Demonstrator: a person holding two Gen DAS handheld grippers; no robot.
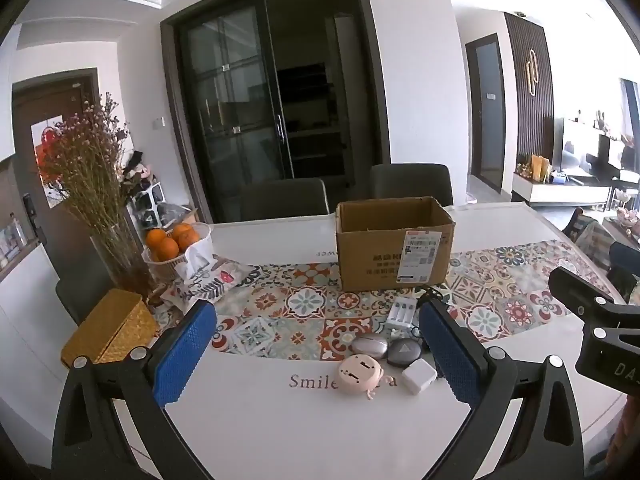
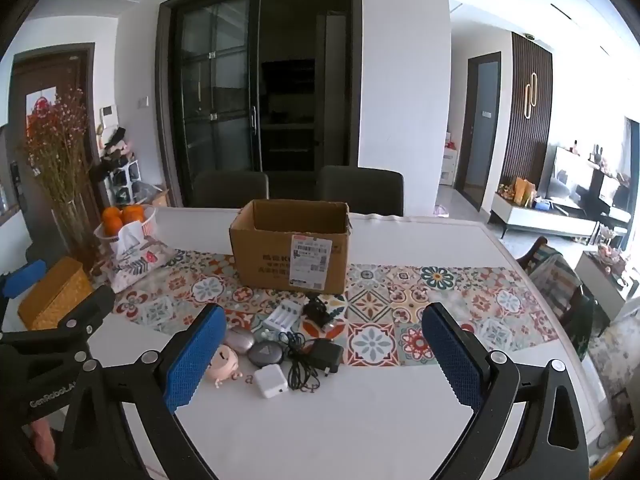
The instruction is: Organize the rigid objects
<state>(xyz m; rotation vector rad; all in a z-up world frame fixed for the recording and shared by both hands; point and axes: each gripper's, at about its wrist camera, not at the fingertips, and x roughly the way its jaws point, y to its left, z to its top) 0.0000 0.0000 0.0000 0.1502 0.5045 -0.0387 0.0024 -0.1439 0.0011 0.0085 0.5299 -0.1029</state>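
An open cardboard box [image 1: 394, 244] stands on the patterned runner; it also shows in the right wrist view [image 2: 290, 254]. In front of it lie small items: a pink round toy [image 1: 359, 374], a white cube charger [image 1: 418, 377], a dark grey puck [image 1: 404, 351], a silver case [image 1: 369, 347], a white battery charger [image 1: 401, 310], and a black adapter with cable [image 2: 326, 354]. My left gripper [image 1: 320, 354] is open and empty, above the table's near edge, the items between its fingers. My right gripper [image 2: 322, 354] is open and empty, just right of the items.
A basket of oranges [image 1: 176, 242], a tissue pouch [image 1: 208, 280], a woven yellow box [image 1: 110, 330] and a vase of dried flowers [image 1: 92, 168] stand at the table's left. Two dark chairs [image 1: 412, 184] stand behind the table. The right gripper's body [image 1: 600, 328] is at the right.
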